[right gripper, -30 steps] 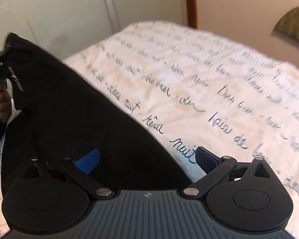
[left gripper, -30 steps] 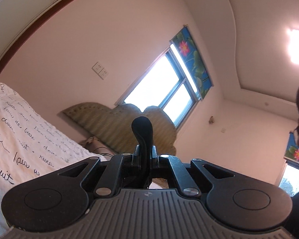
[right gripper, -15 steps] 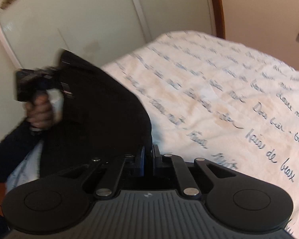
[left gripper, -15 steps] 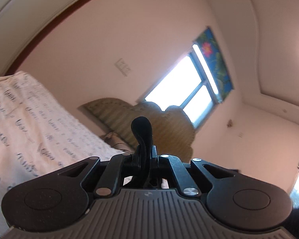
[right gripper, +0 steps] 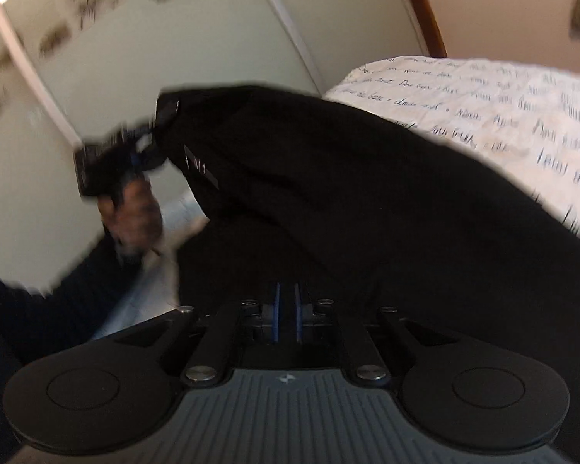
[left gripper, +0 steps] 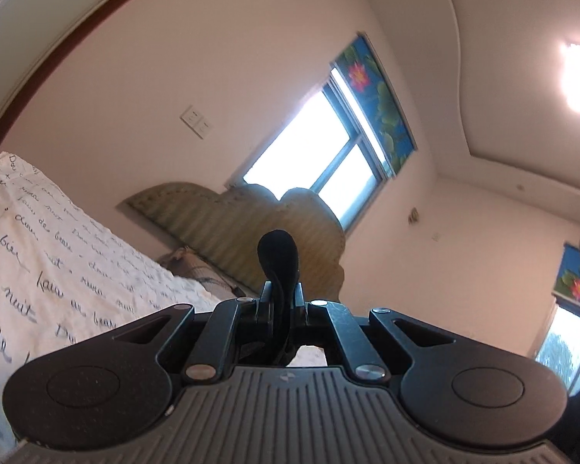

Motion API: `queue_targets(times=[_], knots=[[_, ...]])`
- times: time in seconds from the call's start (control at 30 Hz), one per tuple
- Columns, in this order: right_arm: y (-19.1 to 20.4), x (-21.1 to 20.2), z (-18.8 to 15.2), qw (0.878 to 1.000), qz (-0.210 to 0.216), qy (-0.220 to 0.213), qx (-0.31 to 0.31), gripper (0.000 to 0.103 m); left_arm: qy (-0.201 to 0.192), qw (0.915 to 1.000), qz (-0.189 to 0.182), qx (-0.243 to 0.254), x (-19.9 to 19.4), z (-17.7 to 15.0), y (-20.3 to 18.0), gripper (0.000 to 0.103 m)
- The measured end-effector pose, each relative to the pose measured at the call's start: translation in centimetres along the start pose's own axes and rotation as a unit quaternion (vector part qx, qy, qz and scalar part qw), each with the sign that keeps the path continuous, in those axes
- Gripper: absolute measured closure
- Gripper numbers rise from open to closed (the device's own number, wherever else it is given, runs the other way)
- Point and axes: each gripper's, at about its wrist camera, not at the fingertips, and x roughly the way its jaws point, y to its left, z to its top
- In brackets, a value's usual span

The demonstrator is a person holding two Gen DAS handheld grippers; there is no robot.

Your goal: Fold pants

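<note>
Black pants held up between both tools

The left tool is clamped on a fold of the pants; the right tool pinches their near edge, bed beyond.

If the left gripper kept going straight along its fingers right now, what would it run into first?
Probably the padded headboard behind the pinched black pants; the left gripper points just over the bedspread. Depth is uncertain.

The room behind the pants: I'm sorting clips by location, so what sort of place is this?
Most likely a bedroom: a bed under a white bedspread printed with script, an upholstered headboard against the wall, and a window with a floral blind.
</note>
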Motion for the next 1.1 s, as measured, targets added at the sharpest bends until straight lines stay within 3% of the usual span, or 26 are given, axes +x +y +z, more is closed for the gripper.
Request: queue_targets(times=[0.07, 0.1, 0.17, 0.2, 0.23, 0.27, 0.37, 0.47, 0.53, 0.63, 0.7, 0.77, 0.8, 0.83, 0.9, 1.0, 1.1], knots=[[-1.2, -0.3, -0.9, 0.996, 0.037, -0.036, 0.075, 0.090, 0.012, 0.9999, 0.004, 0.008, -1.0, -0.9, -0.3, 0.097], [-2.0, -0.5, -1.1, 0.991, 0.047, -0.051, 0.112, 0.078, 0.013, 0.9999, 0.004, 0.005, -1.3, -1.3, -0.1, 0.097], [-3.3, -0.8, -0.6, 0.985, 0.037, -0.068, 0.154, 0.045, 0.005, 0.9999, 0.000, -0.014, -1.9, -2.0, 0.8, 0.097], [-3.5, -1.1, 0.1, 0.986, 0.013, -0.069, 0.153, 0.020, -0.003, 0.9998, -0.002, -0.021, -2.1, -2.2, 1.3, 0.097], [-3.5, -1.5, 0.9, 0.986, -0.011, -0.075, 0.147, 0.011, -0.009, 0.9996, -0.003, -0.027, -2.2, -2.3, 1.7, 0.097], [-3.8, -2.1, 1.6, 0.985, -0.019, -0.085, 0.149, 0.011, -0.011, 0.9994, -0.004, -0.032, -2.3, -2.4, 2.1, 0.097], [-6.1, -3.1, 3.0, 0.965, 0.017, -0.105, 0.240, 0.011, -0.012, 0.9993, -0.013, -0.034, -2.5, -2.3, 2.6, 0.097], [-8.0, -2.4, 4.3, 0.943, -0.033, -0.077, 0.323, 0.011, -0.016, 0.9991, -0.034, -0.021, -3.0, -2.2, 2.2, 0.097], [-9.2, -1.0, 5.3, 0.929, -0.073, -0.030, 0.362, 0.011, -0.015, 0.9989, -0.041, -0.015, -3.2, -2.3, 2.0, 0.097], [-10.6, 1.0, 5.8, 0.902, -0.080, 0.000, 0.424, 0.011, -0.016, 0.9985, -0.052, -0.010, -3.5, -2.4, 1.9, 0.097], [-10.6, 1.8, 6.7, 0.894, -0.098, 0.001, 0.437, 0.011, -0.018, 0.9983, -0.055, -0.008, -3.7, -2.3, 1.8, 0.097], [-10.2, 2.6, 7.3, 0.895, -0.139, 0.007, 0.423, 0.018, -0.019, 0.9981, -0.058, -0.008, -3.8, -2.3, 1.8, 0.097], [-9.7, 2.9, 7.3, 0.900, -0.159, 0.002, 0.407, 0.048, -0.019, 0.9982, -0.057, -0.008, -3.8, -2.4, 1.9, 0.097], [-9.0, 3.4, 7.2, 0.905, -0.175, 0.007, 0.387, 0.088, -0.018, 0.9983, -0.054, -0.010, -3.7, -2.4, 2.0, 0.097], [-7.7, 3.4, 6.8, 0.916, -0.189, 0.014, 0.354, 0.092, -0.018, 0.9987, -0.046, -0.015, -3.7, -2.4, 2.3, 0.097], [-5.3, 1.9, 5.7, 0.925, -0.206, -0.024, 0.319, 0.094, -0.026, 0.9986, -0.033, -0.033, -4.0, -2.4, 3.1, 0.097], [-3.0, 0.0, 4.2, 0.929, -0.193, -0.072, 0.308, 0.094, -0.034, 0.9977, -0.032, -0.050, -4.4, -2.2, 3.7, 0.097]])
